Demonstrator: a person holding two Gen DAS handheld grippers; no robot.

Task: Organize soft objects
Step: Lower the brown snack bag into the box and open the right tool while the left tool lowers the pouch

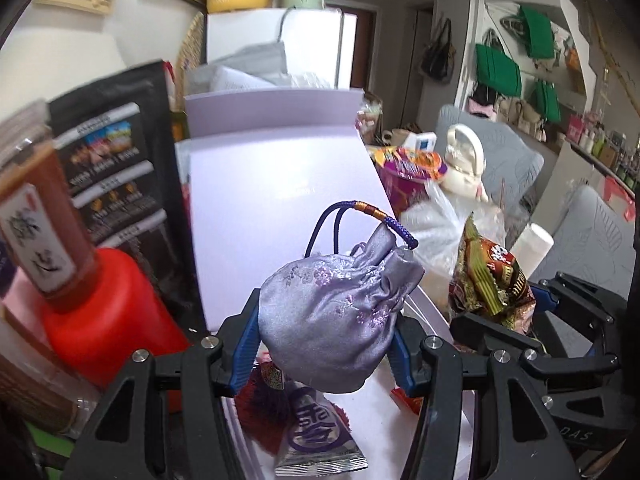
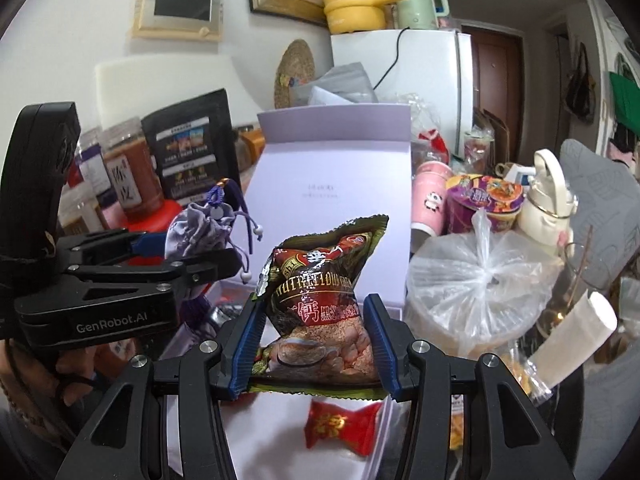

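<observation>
In the left wrist view, the left gripper [image 1: 326, 340] sits at the lower centre of the frame, its blue-padded fingers clenched on a lavender satin pouch [image 1: 336, 316]. The pouch bulges between the pads, its gathered neck and purple cord [image 1: 360, 216] pointing toward the upper right. Behind it stands an open pale lilac box [image 1: 280, 184], its lid upright. At the right edge the right gripper [image 1: 504, 312] grasps a dark snack packet [image 1: 488, 280]. A red bottle [image 1: 108, 320] stands at the lower left.

In the right wrist view, the right gripper [image 2: 314, 344] at the lower centre pinches the snack packet [image 2: 324, 304] upright above the box [image 2: 332, 184]. A red candy [image 2: 340, 424] lies on the box floor below. At the middle left, the left gripper [image 2: 160, 256] holds the pouch [image 2: 200, 228] beside the box. A knotted clear plastic bag [image 2: 480, 280] sits at the right.
</observation>
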